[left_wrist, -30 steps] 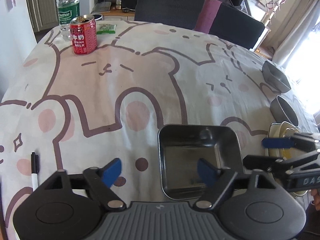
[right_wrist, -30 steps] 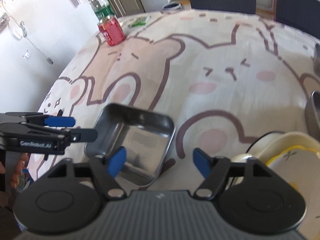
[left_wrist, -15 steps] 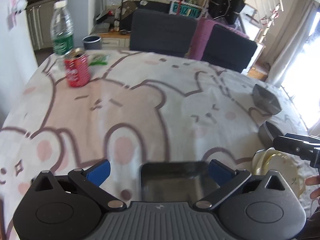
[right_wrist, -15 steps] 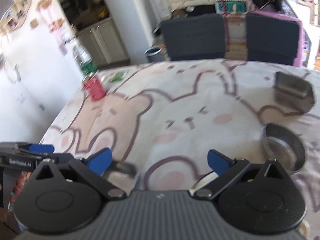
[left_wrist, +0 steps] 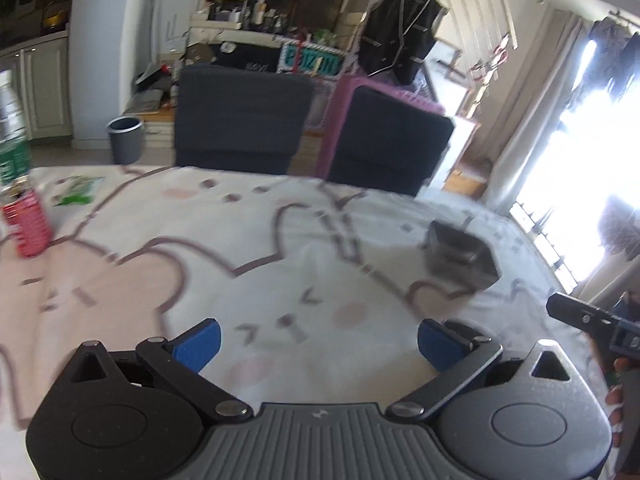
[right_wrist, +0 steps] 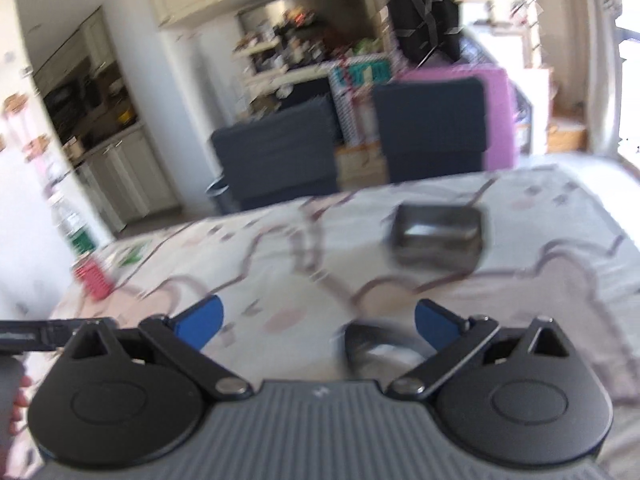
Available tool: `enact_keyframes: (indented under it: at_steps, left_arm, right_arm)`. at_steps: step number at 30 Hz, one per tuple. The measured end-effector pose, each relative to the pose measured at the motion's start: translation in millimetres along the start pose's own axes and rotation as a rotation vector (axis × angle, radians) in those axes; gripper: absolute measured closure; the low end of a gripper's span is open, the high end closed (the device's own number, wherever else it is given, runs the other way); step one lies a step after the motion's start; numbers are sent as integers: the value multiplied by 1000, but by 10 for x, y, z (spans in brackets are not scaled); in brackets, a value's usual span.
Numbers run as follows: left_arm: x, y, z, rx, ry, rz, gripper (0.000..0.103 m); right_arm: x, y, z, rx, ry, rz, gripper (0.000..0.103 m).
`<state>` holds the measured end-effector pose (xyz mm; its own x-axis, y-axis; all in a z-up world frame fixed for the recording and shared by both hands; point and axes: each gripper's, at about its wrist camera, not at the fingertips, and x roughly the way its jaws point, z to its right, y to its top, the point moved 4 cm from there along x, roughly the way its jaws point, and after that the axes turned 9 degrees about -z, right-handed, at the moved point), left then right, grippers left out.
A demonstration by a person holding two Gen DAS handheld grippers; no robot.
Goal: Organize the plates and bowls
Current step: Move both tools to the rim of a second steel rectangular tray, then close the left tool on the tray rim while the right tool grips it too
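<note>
My left gripper [left_wrist: 318, 344] is open and empty, held above the table and pointing toward its far side. My right gripper [right_wrist: 318, 326] is also open and empty. A square metal bowl [left_wrist: 460, 258] sits on the cartoon-print tablecloth [left_wrist: 240, 248] ahead to the right; it also shows in the right wrist view [right_wrist: 438, 240]. A round metal bowl [right_wrist: 380, 352] lies just under and before my right gripper, partly hidden by it. The square tray and the yellow plates are out of view. Both views are blurred.
A red can [left_wrist: 26, 220] and a green-labelled water bottle [left_wrist: 10, 148] stand at the far left, with a green packet [left_wrist: 78, 194] beside them. Two dark chairs [left_wrist: 240, 120] stand behind the table. The right gripper's body shows at the left view's right edge [left_wrist: 588, 320].
Both grippers have lifted and tilted up, away from the square tray and plates, which dropped out of view. Both views now face the far side of the table and the room.
</note>
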<state>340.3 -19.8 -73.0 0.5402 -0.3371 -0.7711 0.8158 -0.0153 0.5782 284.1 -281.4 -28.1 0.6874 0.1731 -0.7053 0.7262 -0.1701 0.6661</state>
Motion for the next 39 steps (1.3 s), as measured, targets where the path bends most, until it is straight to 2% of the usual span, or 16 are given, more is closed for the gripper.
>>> enact_keyframes:
  at_steps: [3,6,9,11,13,16,19,24,27,30,32,35,36,37,38,39]
  left_arm:
    - [162,147,237,15,-41,30,0]
    - [384,316,490,74,-68,31,1]
    - [616,510,716,151,-98,19,9]
    - [789,643,841,185,-122,3,18]
    - [979,729,949,210,-137,-22,26]
    - [1320,850,1097,242,-174,-63,28]
    - [1667,936,1164,230,-207,-107,43]
    - [2188,1061,1227,249,-187,-146,44]
    - [2441,1137,1201,198,-219,-167,44]
    - [2620,1167,1195,172,-232,-175,45]
    - [2709,1158,1206,158,-239,-178,53]
    - [2771,1136,1230,163,-259,-184,63]
    - [2781,1129,1243,171,-259,-184,69]
    - [2778,1122,1251,177,-258,-187,83]
    - [2784,1115,1255,179,-255,-190,90]
    - [2782,1108,1264,180,-263,-191,92]
  right_arm:
    - [-20,94,381,32,-60,46,0]
    - [29,253,736,53,-76,15,0]
    - [97,373,1031,84,-141,6,2]
    - [149,454,1210,102,-166,18,7]
    - [266,526,1362,124,-160,14,20]
    - [596,608,1495,176,-95,-42,45]
    - [912,705,1644,208,-73,-75,55]
    - [1371,812,1769,243,-53,-100,67]
    - [1538,814,1741,206,-99,-114,67]
    - [1681,841,1752,215,-50,-117,67]
    - [1745,860,1722,201,-46,-123,68]
    - [1772,874,1722,192,-63,-108,80]
    - [1780,878,1741,204,-52,-99,82]
    - [1772,875,1752,213,-43,-97,84]
    - [1765,869,1759,212,-36,-98,86]
    - [1764,861,1758,205,-29,-101,91]
